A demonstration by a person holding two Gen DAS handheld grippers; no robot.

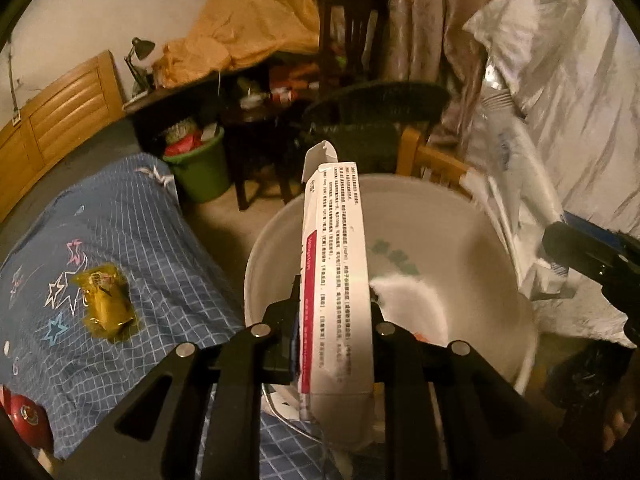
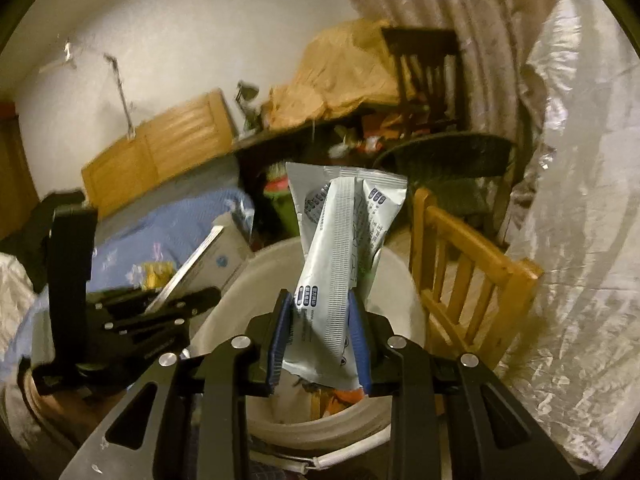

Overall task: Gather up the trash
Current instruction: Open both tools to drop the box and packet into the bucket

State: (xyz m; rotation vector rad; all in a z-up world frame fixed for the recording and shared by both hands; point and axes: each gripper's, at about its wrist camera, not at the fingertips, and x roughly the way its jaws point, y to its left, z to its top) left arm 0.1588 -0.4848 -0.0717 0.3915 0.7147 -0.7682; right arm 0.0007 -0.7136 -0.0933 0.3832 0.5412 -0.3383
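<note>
Left hand-held gripper (image 1: 334, 316), at 6 o'clock in its own view, clenched on a flat white carton (image 1: 338, 280) printed in black with a red band, held on edge and rising toward 12 o'clock above the white bucket (image 1: 516, 356). Inside the bucket, white crumpled trash (image 1: 404, 300) glimpsed just right of the carton. At 9 o'clock, a yellow wrapper (image 1: 106, 304) lying on the blue checked bedspread (image 1: 140, 240), well apart from the bucket. At 3 o'clock, the right hand-held gripper seen gripping a pale packet beside a white plastic bag (image 1: 580, 120). Farther off at 11 o'clock, a green bin (image 1: 200, 172) heaped with rubbish on the floor, next to a dark cluttered surface (image 1: 224, 96) carrying a lamp (image 1: 140, 50) and an orange cloth (image 1: 244, 36).

Right hand-held gripper (image 2: 322, 320), blue-padded, closed on a silvery-white foil packet (image 2: 340, 256) at 6 o'clock in its view, the packet standing tilted over the bucket's (image 2: 224, 332) open mouth. More trash glimpsed below the packet, orange among it, details too dim to tell. At 9 o'clock, the left hand-held gripper (image 2: 188, 300) with its carton (image 2: 192, 270) held at the bucket's rim. At 3 o'clock, a wooden chair (image 2: 472, 272) just beside the bucket. Beyond, at 12 o'clock, the cluttered surface and patterned curtains (image 2: 448, 4).
</note>
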